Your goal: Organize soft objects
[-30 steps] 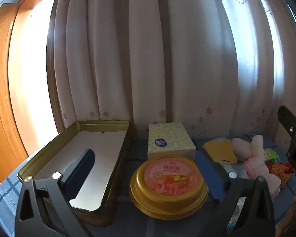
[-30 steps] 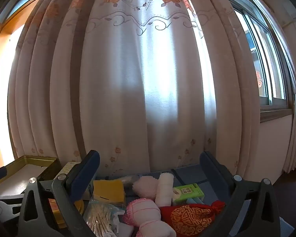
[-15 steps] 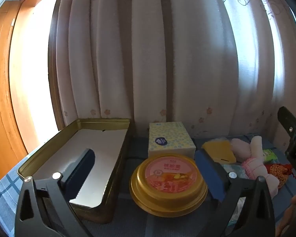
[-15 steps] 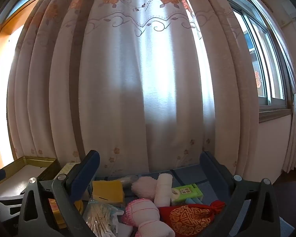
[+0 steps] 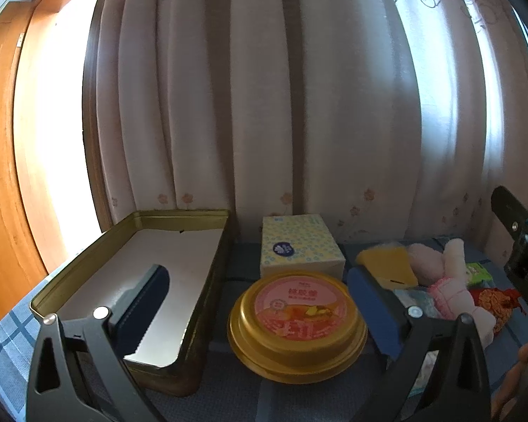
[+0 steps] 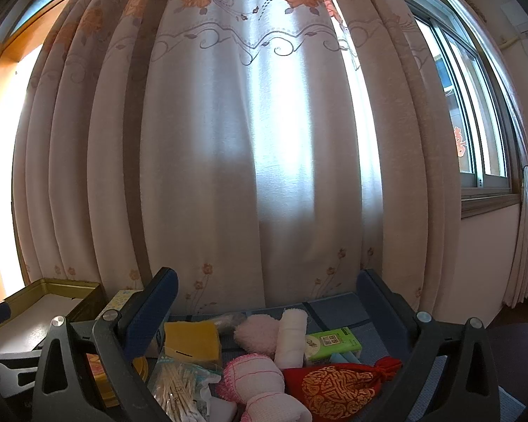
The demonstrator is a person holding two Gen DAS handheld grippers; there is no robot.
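Note:
A pile of soft things lies on the blue cloth: a yellow sponge (image 6: 190, 339), a pink fluffy ball (image 6: 256, 332), a white rolled towel (image 6: 290, 337), a pink knitted toy (image 6: 253, 379) and a red pouch with gold print (image 6: 338, 387). My right gripper (image 6: 264, 316) is open and empty above the pile. My left gripper (image 5: 255, 299) is open and empty over a round gold tin (image 5: 297, 320), beside an open gold rectangular tin (image 5: 140, 274). The pile also shows in the left wrist view, with the sponge (image 5: 387, 265) and the knitted toy (image 5: 454, 295).
A yellow-patterned tissue box (image 5: 299, 246) stands behind the round tin. A green tissue pack (image 6: 332, 343) and a bag of cotton swabs (image 6: 179, 387) lie among the soft things. A curtain (image 6: 246, 176) hangs right behind the table. A window (image 6: 475, 105) is at right.
Both views have shifted only slightly; the left gripper drifted a little. Nothing was picked up or let go.

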